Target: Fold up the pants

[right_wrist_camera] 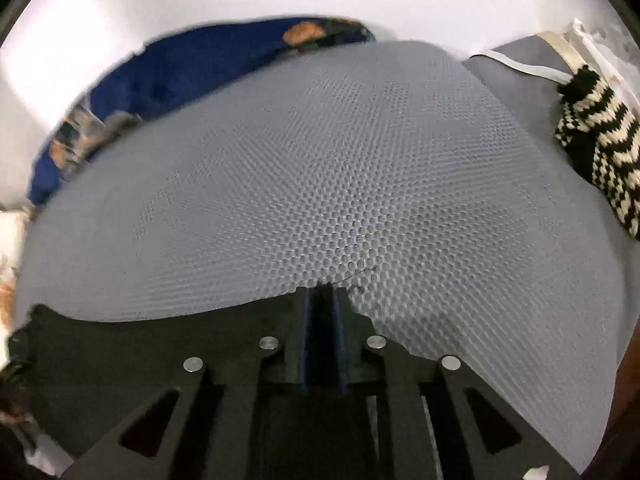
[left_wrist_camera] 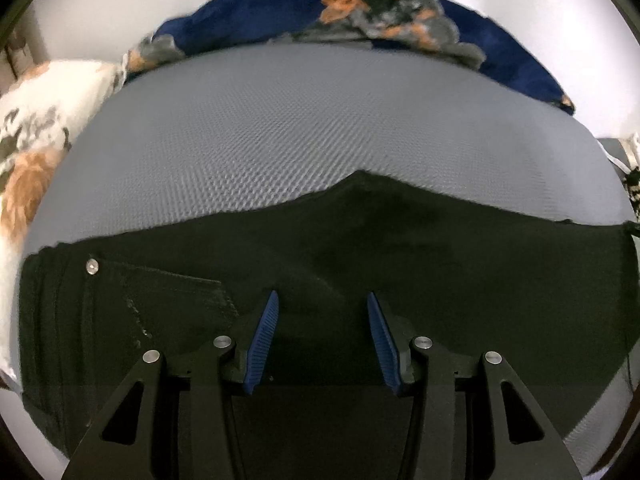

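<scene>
Black pants point(left_wrist_camera: 360, 240) lie flat across the near part of a grey textured mattress point(left_wrist_camera: 280, 128); a back pocket with a metal rivet point(left_wrist_camera: 92, 267) shows at the left. My left gripper point(left_wrist_camera: 322, 300) is open, its blue pads point(left_wrist_camera: 266, 336) spread just above the fabric. In the right wrist view my right gripper point(right_wrist_camera: 322, 292) is shut on the pants' edge point(right_wrist_camera: 160, 340), black cloth pinched between the pads, at the fabric's far right end on the mattress point(right_wrist_camera: 320, 160).
A navy floral blanket point(left_wrist_camera: 400, 12) is bunched along the far edge by the white wall. A white floral pillow point(left_wrist_camera: 36, 120) lies at the left. A black-and-white knit item point(right_wrist_camera: 596, 136) and a grey cushion point(right_wrist_camera: 520, 60) lie at the right.
</scene>
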A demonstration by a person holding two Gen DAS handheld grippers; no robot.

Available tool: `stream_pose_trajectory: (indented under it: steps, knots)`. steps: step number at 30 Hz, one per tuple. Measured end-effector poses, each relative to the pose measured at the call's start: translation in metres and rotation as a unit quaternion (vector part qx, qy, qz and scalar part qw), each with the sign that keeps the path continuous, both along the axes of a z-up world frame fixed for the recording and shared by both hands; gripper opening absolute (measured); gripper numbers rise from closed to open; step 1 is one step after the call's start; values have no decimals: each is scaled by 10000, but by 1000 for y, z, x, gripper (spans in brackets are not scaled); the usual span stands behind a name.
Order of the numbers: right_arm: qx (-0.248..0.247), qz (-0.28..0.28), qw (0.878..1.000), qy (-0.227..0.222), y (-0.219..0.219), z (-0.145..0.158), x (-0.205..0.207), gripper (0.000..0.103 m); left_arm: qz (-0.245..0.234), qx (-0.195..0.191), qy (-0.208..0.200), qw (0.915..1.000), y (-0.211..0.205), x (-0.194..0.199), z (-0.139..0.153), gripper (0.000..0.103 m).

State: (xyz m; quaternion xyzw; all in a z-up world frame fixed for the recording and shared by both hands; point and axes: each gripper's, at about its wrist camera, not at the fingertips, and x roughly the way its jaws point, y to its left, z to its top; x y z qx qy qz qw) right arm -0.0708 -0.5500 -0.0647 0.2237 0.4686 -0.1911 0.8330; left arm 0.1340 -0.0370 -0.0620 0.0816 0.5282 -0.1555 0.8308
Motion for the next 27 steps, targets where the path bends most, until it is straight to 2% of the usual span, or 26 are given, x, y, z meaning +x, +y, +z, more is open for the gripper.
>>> stream_pose_trajectory:
  steps: [3,5,14,20,21,22,27]
  knots:
    - [46,-126,9999,-63,7,22,-34,18,148,-170,55,9997,6,8,-2,48]
    - [218,-171,9996,-21,12,27,-55,18,168,-209,68,9996,7,11,-2,48]
    - [997,-777,9913,364,38,-5,-137,20,-126,-441,71,9989,12,0,11,48]
    - [1240,-1019,9862,397,44,-22,-146,20,-432,-454,71,9980,14,-15,15,48]
    - [1243,-1057,9858,387,44,-24,-146,17,-414,-438,67,9982,16,-15,14,48]
    - [1165,-1084,9866,369,45,-24,-146,5,-373,-440,85,9983,18,-14,12,48]
    - [808,-1093,9888,622,52,-30,-143,2,-235,-514,117,9983,27,-7,4,48]
